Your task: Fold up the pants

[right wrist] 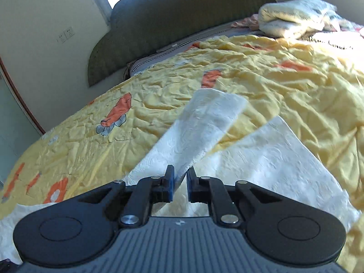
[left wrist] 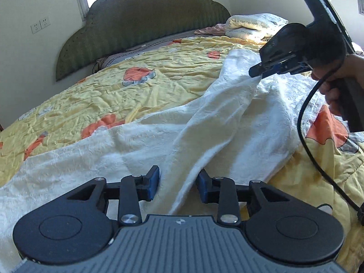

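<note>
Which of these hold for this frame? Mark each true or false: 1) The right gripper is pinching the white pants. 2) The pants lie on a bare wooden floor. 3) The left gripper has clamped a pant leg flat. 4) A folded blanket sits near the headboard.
1) True: the right gripper is shut on the white pants, lifting a fold of one leg.
2) False: they lie on a yellow quilt covering a bed.
3) False: the left gripper stands open, a ridge of fabric between its fingers.
4) True: a folded blanket sits by the green headboard.

Yellow quilt [left wrist: 159, 95], green headboard [left wrist: 141, 20]
</note>
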Motion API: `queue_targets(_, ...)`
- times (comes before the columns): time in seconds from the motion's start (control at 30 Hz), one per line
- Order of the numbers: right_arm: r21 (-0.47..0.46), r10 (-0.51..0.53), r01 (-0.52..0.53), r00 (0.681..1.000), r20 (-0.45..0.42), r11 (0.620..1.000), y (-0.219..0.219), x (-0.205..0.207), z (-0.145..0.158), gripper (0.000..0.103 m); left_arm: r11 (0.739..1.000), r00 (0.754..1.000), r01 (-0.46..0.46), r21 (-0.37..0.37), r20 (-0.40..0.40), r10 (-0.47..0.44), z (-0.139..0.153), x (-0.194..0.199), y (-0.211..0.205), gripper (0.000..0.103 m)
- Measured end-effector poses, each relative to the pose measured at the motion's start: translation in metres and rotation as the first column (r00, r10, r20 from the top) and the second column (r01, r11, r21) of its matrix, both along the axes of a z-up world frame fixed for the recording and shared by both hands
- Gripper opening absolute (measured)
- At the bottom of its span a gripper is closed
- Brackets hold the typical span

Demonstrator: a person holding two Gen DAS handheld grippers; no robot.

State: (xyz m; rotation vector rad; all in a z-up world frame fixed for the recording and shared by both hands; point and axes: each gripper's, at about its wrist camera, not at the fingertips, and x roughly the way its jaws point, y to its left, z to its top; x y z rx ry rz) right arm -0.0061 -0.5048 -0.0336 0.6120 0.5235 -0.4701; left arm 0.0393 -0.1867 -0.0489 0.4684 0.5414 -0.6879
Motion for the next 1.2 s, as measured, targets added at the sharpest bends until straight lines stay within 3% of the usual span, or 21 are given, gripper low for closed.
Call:
queue_targets(0.17,0.208,-0.044,0.024,0.995,0.090,0.978,-0.029,-0.012,-0.021,0.014,1.000,0.999,0.001,0.029,0.044,-0.002,-0.003,-0.001,-0.008,0.038)
queue_targets(0.3,0.372,-0.169,0.083,0.964,0.203,0.924,-0.059,-0.008,-0.041,0.029,0.999,0.998,0.000,0.043,0.067,-0.003,-0.003,-0.003,-0.012,0.042)
queue_targets(0.4,0.516,-0.268,0.099,0.927,0.264,0.851,-0.077,-0.010,-0.058,0.029,0.998,0.995,0.013,0.066,0.097,-0.020,-0.004,-0.007,-0.016,0.042)
queue_targets(0.43,0.533,-0.289,0.104,0.917,0.277,0.840,-0.080,-0.013,-0.059,0.019,0.997,0.994,0.023,0.073,0.106,-0.030,-0.004,-0.008,-0.018,0.042)
queue_targets(0.47,0.520,-0.293,0.115,0.916,0.275,0.847,-0.079,-0.015,-0.056,0.005,0.996,0.992,0.030,0.079,0.119,-0.039,-0.004,-0.010,-0.019,0.042)
queue_targets(0.63,0.448,-0.267,0.083,0.892,0.365,0.890,-0.064,-0.039,-0.018,0.004,0.994,0.979,0.051,0.097,0.192,-0.069,-0.005,-0.019,-0.023,0.042)
queue_targets(0.77,0.354,-0.222,0.058,0.870,0.441,0.933,-0.052,-0.058,0.028,0.004,0.988,0.938,0.091,0.121,0.322,-0.126,-0.004,-0.038,-0.026,0.043)
queue_targets(0.9,0.302,-0.199,0.062,0.871,0.449,0.951,-0.045,-0.067,0.047,0.005,0.985,0.936,0.112,0.134,0.318,-0.149,-0.006,-0.040,-0.029,0.029)
queue_targets(1.03,0.316,-0.201,0.061,0.879,0.433,0.947,-0.048,-0.060,0.044,0.004,0.982,0.927,0.130,0.136,0.334,-0.169,-0.003,-0.044,-0.027,0.026)
queue_targets(1.17,0.317,-0.143,0.001,0.894,0.425,0.949,-0.055,-0.027,0.058,0.005,0.997,0.943,0.065,0.051,0.325,-0.078,0.013,-0.029,-0.023,0.022)
queue_targets(1.2,0.307,-0.129,-0.020,0.880,0.458,0.951,-0.054,-0.024,0.067,0.005,1.000,0.943,0.021,-0.004,0.331,-0.019,0.024,-0.022,-0.019,0.017)
